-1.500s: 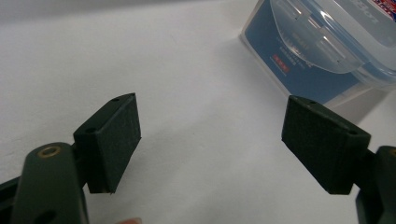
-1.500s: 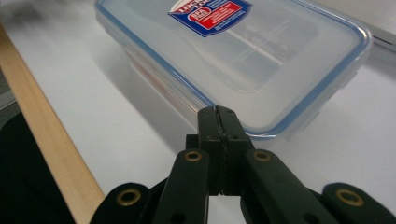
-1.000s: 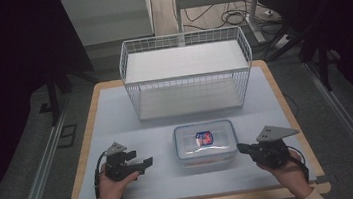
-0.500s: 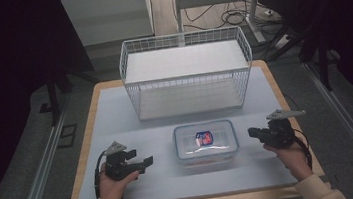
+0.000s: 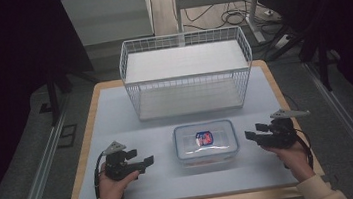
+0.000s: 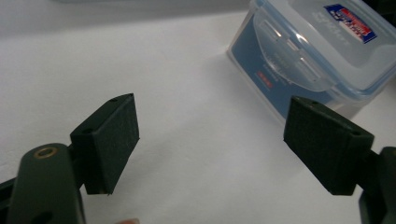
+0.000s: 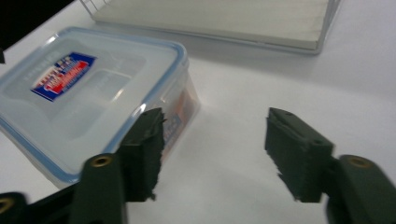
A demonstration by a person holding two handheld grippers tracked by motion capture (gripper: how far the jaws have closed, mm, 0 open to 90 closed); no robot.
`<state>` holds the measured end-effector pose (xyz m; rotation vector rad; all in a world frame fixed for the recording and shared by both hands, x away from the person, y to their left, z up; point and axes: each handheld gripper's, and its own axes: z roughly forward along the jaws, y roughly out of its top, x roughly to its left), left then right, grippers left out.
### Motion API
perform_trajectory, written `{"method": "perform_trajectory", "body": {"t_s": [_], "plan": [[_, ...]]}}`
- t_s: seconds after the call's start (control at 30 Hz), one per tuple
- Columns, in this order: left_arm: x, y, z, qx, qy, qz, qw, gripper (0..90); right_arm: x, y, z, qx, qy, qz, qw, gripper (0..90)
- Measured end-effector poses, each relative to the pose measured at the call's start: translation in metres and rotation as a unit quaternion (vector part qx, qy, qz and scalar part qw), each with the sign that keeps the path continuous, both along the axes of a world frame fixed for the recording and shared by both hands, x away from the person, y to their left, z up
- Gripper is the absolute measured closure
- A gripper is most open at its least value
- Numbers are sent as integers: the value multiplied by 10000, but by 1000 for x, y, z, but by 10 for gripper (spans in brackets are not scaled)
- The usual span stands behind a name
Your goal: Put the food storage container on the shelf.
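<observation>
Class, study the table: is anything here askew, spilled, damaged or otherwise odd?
Nothing stands out. The lidded plastic container sits flat and closed on the table, the wire basket stands upright behind it, and both tongs, left and right, are open beside it.

Red-and-blue label (image 7: 64,74) on the clear container's lid (image 5: 206,140), print too blurred to read (side print likewise)
</observation>
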<state>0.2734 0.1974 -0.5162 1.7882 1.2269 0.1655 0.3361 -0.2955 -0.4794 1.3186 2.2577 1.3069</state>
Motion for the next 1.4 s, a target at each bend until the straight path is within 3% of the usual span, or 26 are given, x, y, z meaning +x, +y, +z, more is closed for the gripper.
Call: {"method": "perform_trajectory", "body": {"t_s": [0.4, 0.6, 0.87, 0.97, 1.0, 1.07, 1.23, 1.33, 1.4], "plan": [[4, -10, 7, -382, 122, -145, 9991, 169, -3, 0, 2, 148, 30, 157, 9998, 303], [13, -21, 7, -666, 328, -188, 9971, 153, -3, 1, 3, 179, 28, 144, 9997, 303], [29, -43, 4, -858, 579, -352, 9940, 144, -3, -1, 4, 203, 32, 116, 9997, 303], [39, -55, 3, -1069, 773, -469, 9901, 141, -3, 0, 3, 202, 40, 106, 9997, 303], [39, -55, 3, -1069, 773, -469, 9901, 141, -3, 0, 3, 205, 46, 100, 9997, 304], [46, -62, 1, -1262, 888, -480, 9869, 146, -3, 1, 3, 194, 53, 96, 9998, 307], [53, -72, -2, -1415, 1075, -618, 9822, 149, -3, 1, 2, 146, 61, 61, 9999, 309], [53, -74, -4, -1422, 1125, -640, 9813, 148, -3, 0, 1, 142, 60, 48, 9999, 309], [53, -76, -6, -1466, 1212, -659, 9795, 149, -3, 0, 1, 133, 69, 36, 9999, 308]]}}
